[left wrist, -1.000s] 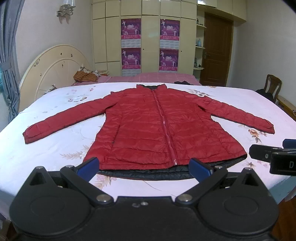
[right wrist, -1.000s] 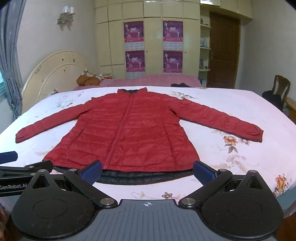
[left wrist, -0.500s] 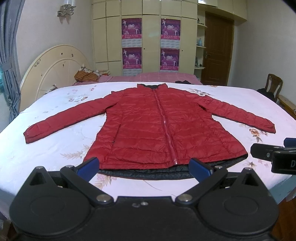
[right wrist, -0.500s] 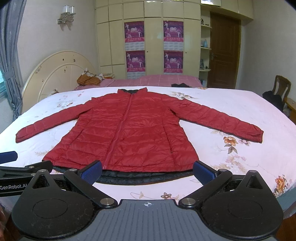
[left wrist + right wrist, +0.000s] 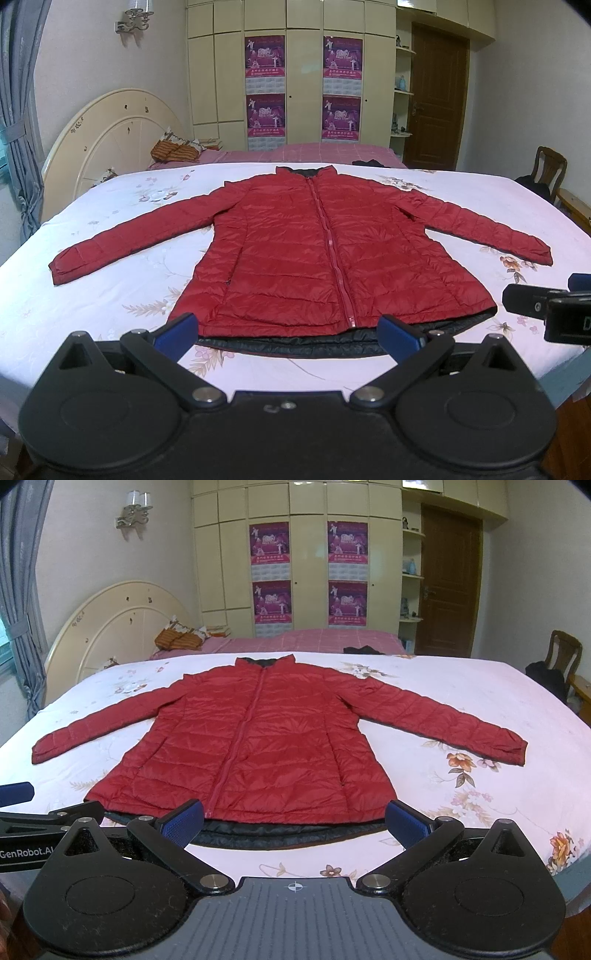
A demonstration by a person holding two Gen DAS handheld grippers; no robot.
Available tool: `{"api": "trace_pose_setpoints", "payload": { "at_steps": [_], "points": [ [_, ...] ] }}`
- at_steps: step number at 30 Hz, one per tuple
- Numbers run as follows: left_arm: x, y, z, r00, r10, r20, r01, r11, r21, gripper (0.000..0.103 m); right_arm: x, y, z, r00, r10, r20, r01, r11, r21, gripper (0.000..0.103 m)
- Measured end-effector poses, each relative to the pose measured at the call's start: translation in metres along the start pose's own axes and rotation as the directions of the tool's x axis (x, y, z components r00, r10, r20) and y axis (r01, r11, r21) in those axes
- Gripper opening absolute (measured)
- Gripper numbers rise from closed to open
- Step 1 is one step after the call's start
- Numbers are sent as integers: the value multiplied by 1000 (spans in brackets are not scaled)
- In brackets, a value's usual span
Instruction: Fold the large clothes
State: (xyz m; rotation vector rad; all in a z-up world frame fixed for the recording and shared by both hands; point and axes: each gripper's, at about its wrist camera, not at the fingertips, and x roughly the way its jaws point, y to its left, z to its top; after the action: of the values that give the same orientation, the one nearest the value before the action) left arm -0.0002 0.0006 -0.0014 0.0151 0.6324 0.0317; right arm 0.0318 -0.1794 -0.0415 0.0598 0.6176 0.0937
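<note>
Red puffer jacket (image 5: 325, 254) lies zipped, flat and unfolded on a floral-sheeted bed (image 5: 110, 295) before a poster-hung wardrobe (image 5: 303, 74), while the left gripper (image 5: 288, 332) and right gripper (image 5: 295, 819), both spread wide and empty, hover at its hem, a sleeve likely needing grasping first.

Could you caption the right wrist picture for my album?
Open right claw hovers before a red jacket spread flat on a floral bed.

Bedroom w/ cream wardrobe (image 5: 291, 74) carrying four purple posters (image 5: 269, 544), brown door (image 5: 437, 99) at right, rounded headboard (image 5: 110, 136), grey curtain (image 5: 16, 122) left, wall lamp (image 5: 135, 507), wood chair (image 5: 565, 653).
</note>
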Motion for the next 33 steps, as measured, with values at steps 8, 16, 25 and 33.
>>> {"api": "trace_pose_setpoints", "payload": {
  "at_steps": [8,16,25,33],
  "points": [
    [0,0,0,1000,0,0,0,1000,0,103,2,-1,2,1000,2,-1,-2,1000,-2,103],
    [2,1,0,1000,0,-3,0,1000,0,103,3,-3,0,1000,2,-2,-2,1000,-1,103],
    [1,-1,-1,1000,5,-3,-5,1000,1,103,4,-4,-1,1000,3,-4,-3,1000,1,103],
    [1,-4,-1,1000,7,-5,-7,1000,2,103,5,-6,-3,1000,5,-5,-5,1000,0,103]
  ]
}}
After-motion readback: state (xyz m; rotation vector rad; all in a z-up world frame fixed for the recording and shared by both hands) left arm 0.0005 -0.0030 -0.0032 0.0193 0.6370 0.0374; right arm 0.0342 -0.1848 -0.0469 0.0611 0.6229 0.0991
